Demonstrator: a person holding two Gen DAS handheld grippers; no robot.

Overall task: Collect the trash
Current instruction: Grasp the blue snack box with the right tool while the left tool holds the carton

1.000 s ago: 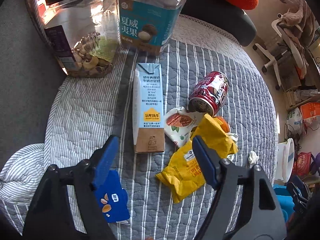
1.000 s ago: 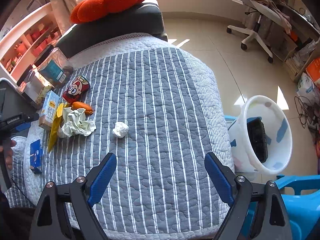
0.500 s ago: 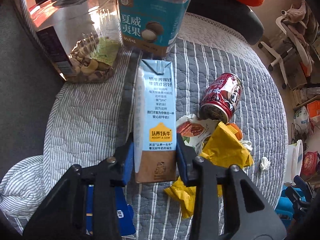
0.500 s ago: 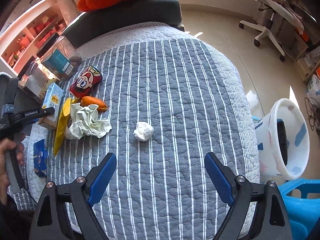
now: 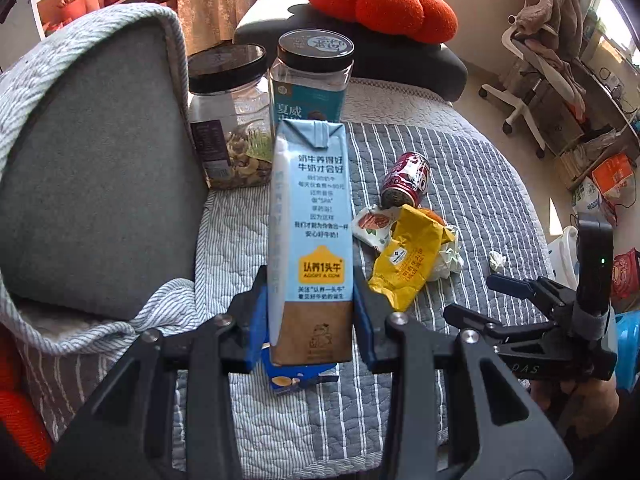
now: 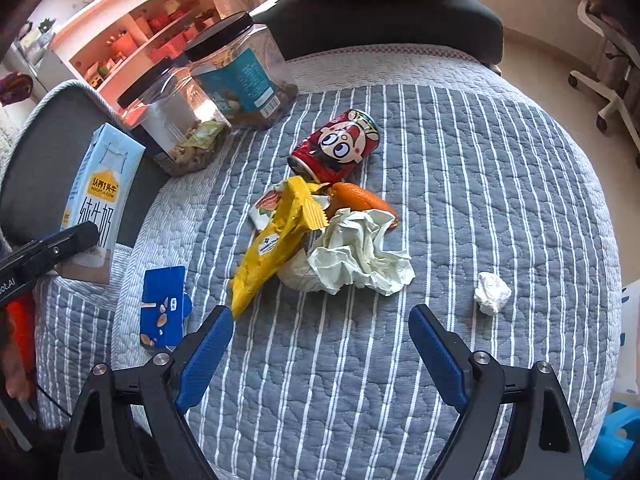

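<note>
Since the earlier frame the milk carton has been lifted off the quilt by the left tongs and is now held upright above the surface, the blue pads being clamped on its brown lower end. A small blue wrapper is seen on the quilt just below the carton. Behind the carton two black-lidded jars are stood side by side. To the right of the carton a yellow wrapper is piled with a nut packet and crumpled paper, an orange piece being tucked against them; a red can is laid on its side just beyond the pile. Farther right of the carton a small white paper ball is left alone on the stripes. The right tongs are held wide apart above bare quilt, nothing being gripped, with the yellow wrapper's tip just beside the left pad. An orange cushion is seen on a dark seat well behind the carton
</note>
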